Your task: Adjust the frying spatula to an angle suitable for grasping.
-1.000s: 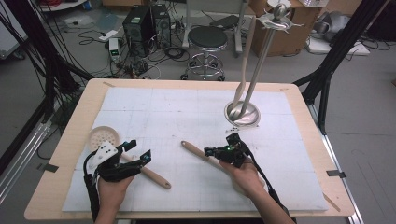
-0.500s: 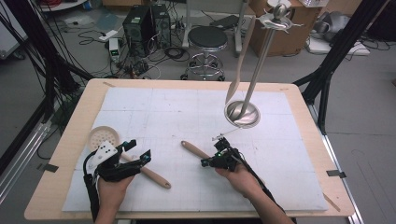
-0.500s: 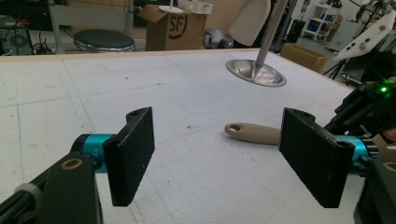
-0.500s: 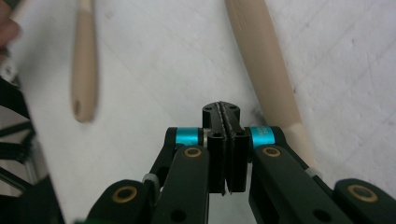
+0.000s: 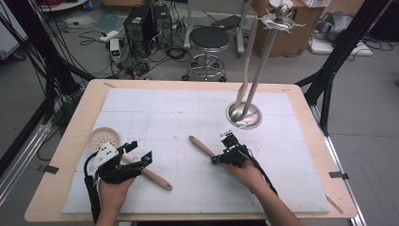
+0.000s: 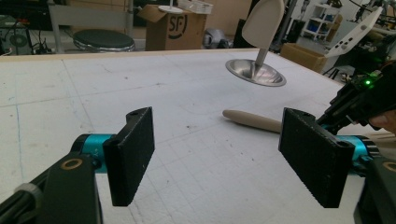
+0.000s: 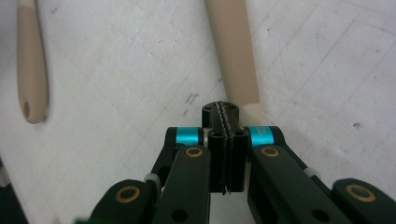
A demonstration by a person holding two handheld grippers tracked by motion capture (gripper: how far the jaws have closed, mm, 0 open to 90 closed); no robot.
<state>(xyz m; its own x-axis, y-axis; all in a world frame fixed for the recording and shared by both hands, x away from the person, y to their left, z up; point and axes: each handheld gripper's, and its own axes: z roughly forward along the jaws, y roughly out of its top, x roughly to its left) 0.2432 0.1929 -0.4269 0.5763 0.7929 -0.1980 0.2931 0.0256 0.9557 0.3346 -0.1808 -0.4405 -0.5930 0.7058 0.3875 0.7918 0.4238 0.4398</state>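
One pale wooden handle (image 7: pixel 232 51), smooth, tapered, lying flat beside right gripper (image 7: pixel 224 112)

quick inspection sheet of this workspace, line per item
surface: white gridded mat on a wooden table, faintly smudged
job's things: wooden handle lying beside the right gripper; slotted wooden utensil lying under the left gripper
clutter: metal utensil stand with one pale utensil hanging
grippers: left open above the mat; right shut with nothing between its jaws, tips next to the handle
cables: black cable trailing from the left gripper; tangle on the floor
surroundings: stool, computer towers, cardboard boxes
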